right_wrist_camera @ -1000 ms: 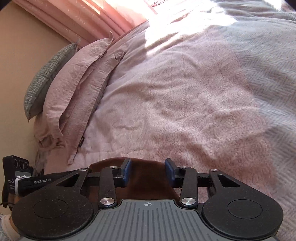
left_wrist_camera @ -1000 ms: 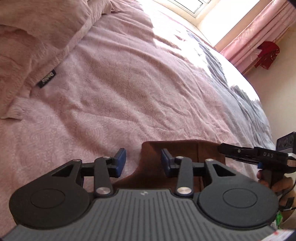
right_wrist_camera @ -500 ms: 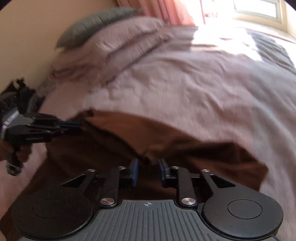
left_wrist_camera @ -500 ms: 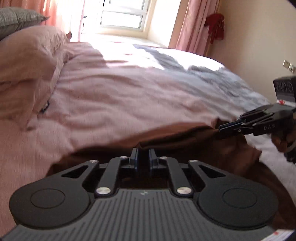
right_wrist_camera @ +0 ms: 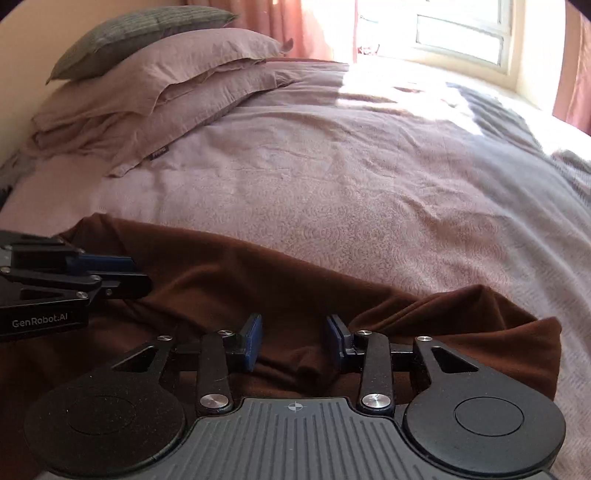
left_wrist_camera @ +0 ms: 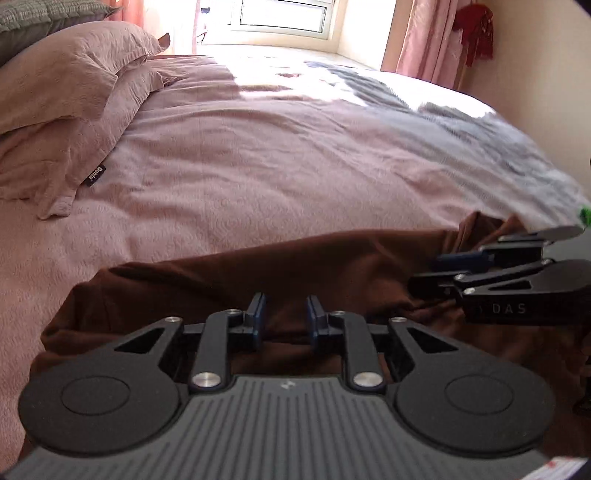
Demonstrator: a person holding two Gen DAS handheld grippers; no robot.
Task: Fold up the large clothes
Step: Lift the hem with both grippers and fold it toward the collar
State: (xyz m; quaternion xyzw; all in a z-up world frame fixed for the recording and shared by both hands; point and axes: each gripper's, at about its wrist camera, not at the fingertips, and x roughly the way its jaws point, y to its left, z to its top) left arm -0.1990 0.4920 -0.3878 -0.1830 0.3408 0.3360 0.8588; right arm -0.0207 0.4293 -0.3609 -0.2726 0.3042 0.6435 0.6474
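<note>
The brown garment (left_wrist_camera: 280, 273) lies bunched along the bed's (left_wrist_camera: 295, 177) near edge, long axis left to right, under both my grippers, left (left_wrist_camera: 284, 321) and right (right_wrist_camera: 293, 341), whose jaws have just been opening, gripping nothing.

Left gripper (left_wrist_camera: 284, 319) and right gripper (right_wrist_camera: 293, 341) both parted, just opening.

We count one brown garment (left_wrist_camera: 295, 269), two grippers (left (left_wrist_camera: 284, 323), right (right_wrist_camera: 293, 341)), two pink pillows (right_wrist_camera: 192, 59) and one grey cushion (right_wrist_camera: 136, 31), upper left.
</note>
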